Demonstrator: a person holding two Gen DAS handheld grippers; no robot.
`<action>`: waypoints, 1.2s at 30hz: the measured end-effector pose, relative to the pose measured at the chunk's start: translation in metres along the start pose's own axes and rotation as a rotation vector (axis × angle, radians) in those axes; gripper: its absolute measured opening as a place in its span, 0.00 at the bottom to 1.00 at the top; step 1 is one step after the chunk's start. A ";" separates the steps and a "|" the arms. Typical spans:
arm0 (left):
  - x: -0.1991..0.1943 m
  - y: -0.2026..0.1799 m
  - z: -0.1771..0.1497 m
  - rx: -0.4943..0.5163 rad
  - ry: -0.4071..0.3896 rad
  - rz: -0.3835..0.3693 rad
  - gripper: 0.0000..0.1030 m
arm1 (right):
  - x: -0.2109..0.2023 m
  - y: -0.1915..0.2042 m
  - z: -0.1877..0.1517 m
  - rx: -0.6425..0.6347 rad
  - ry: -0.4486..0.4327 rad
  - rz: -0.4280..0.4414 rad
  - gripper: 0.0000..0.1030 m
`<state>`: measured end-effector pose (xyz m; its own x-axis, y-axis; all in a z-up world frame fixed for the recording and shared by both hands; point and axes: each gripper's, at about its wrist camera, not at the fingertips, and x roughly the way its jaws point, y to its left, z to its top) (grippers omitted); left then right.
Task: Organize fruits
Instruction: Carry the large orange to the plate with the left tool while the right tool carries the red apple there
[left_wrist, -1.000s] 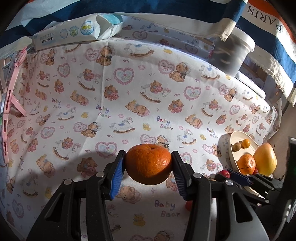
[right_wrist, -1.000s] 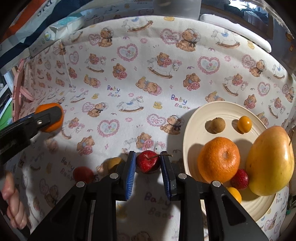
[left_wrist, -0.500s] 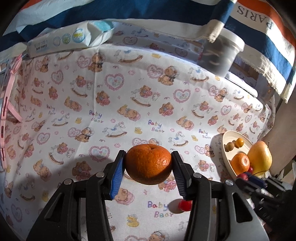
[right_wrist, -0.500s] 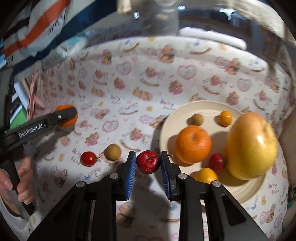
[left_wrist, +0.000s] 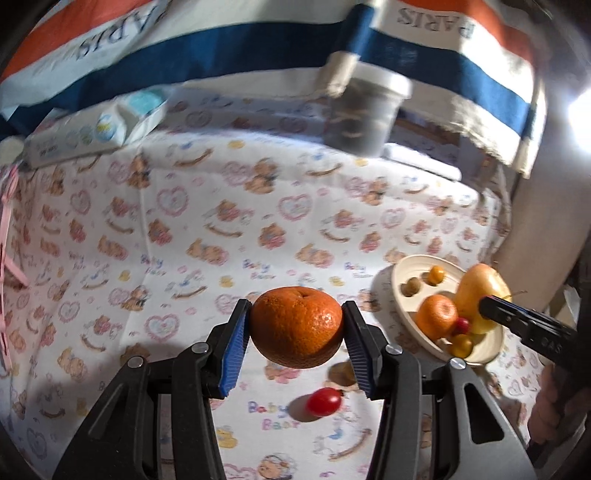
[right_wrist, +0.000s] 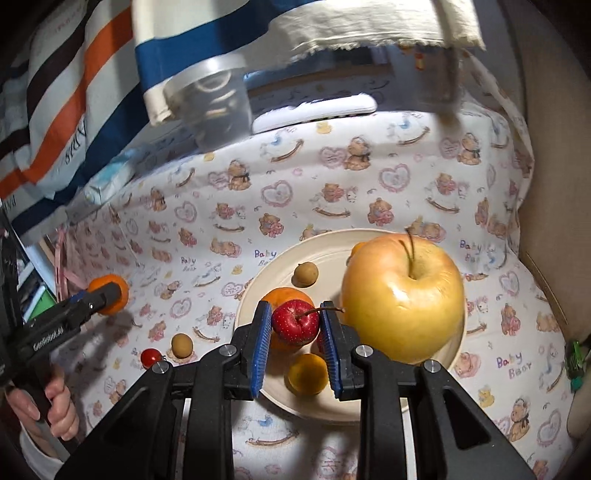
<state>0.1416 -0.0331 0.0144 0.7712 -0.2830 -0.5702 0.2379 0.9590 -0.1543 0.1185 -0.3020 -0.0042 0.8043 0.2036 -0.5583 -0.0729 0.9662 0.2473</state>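
Observation:
My left gripper (left_wrist: 297, 326) is shut on a mandarin orange (left_wrist: 297, 326), held in the air above the bear-print cloth. My right gripper (right_wrist: 295, 323) is shut on a small red apple-like fruit (right_wrist: 295, 322) with a stem, hanging over the near left part of the cream plate (right_wrist: 332, 247). On that plate lie a big yellow apple (right_wrist: 402, 299), an orange (right_wrist: 286, 293) partly behind the red fruit, a brown longan (right_wrist: 304, 274) and a small yellow-orange fruit (right_wrist: 307, 373). A cherry tomato (left_wrist: 324, 401) and a brown longan (right_wrist: 181, 345) lie on the cloth left of the plate.
A wipes pack (left_wrist: 96, 131) and a grey lidded tub (left_wrist: 365, 110) stand at the far edge, under a striped towel (left_wrist: 258, 48). A pink frame (left_wrist: 7, 236) stands at the left edge. A hand (right_wrist: 55, 406) grips the left tool's handle.
The right gripper has carried the red fruit to the right, from over the cloth to over the plate. The left gripper with the orange has drifted and rolled a little; plate looks nearer.

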 end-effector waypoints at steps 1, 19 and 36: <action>-0.002 -0.004 0.001 0.011 -0.010 -0.001 0.47 | -0.002 -0.001 0.000 0.002 -0.006 0.001 0.27; 0.035 -0.103 0.027 0.130 0.051 -0.093 0.47 | 0.007 -0.020 -0.007 0.096 0.115 0.035 0.27; 0.064 -0.116 0.001 0.140 0.132 -0.139 0.47 | 0.013 -0.027 -0.013 0.127 0.204 0.007 0.27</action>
<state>0.1637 -0.1623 -0.0032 0.6436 -0.3992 -0.6530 0.4234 0.8965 -0.1307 0.1230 -0.3235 -0.0289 0.6676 0.2502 -0.7012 0.0071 0.9396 0.3421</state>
